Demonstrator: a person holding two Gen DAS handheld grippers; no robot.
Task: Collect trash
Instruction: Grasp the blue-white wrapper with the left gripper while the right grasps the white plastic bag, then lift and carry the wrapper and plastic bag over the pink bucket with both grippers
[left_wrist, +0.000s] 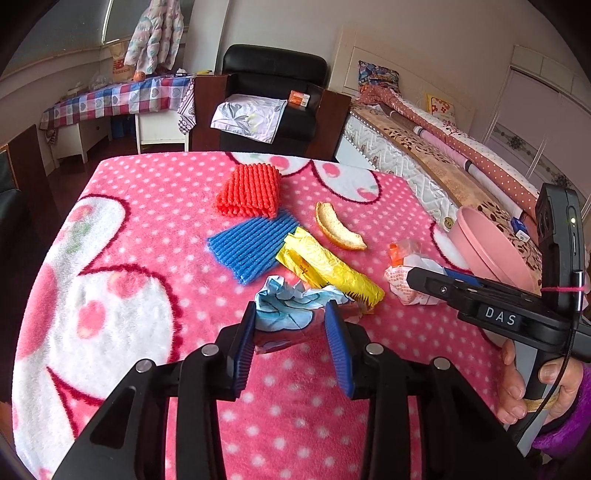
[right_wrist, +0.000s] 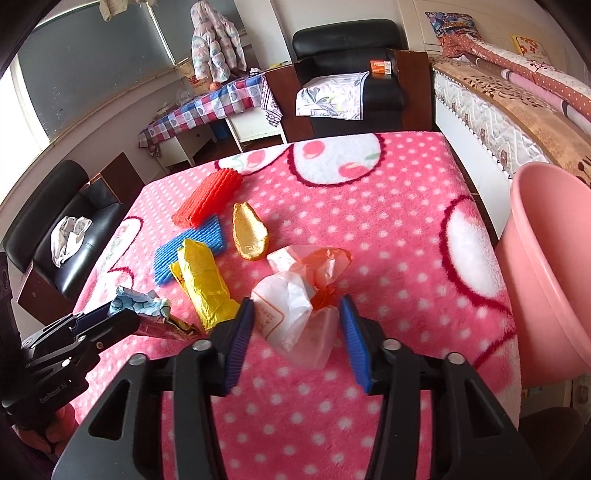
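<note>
Left gripper (left_wrist: 290, 323) pinches the crumpled blue wrapper (left_wrist: 291, 302) mid-table; right gripper (right_wrist: 297, 325) stands half-wide around the white-orange bag (right_wrist: 295, 306); next I squeeze, lift both toward the pink bin (right_wrist: 546, 258) at the right edge

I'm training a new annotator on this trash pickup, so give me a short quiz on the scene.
1. True or false: the orange peel lies inside the pink tub.
2. What sits between the fingers of the left claw? A. crumpled blue wrapper B. red foam net C. a spoon
3. Fill in: the right claw straddles a white and orange plastic ____.

Key: 1 false, it lies on the blanket. 2 A. 3 bag.
</note>
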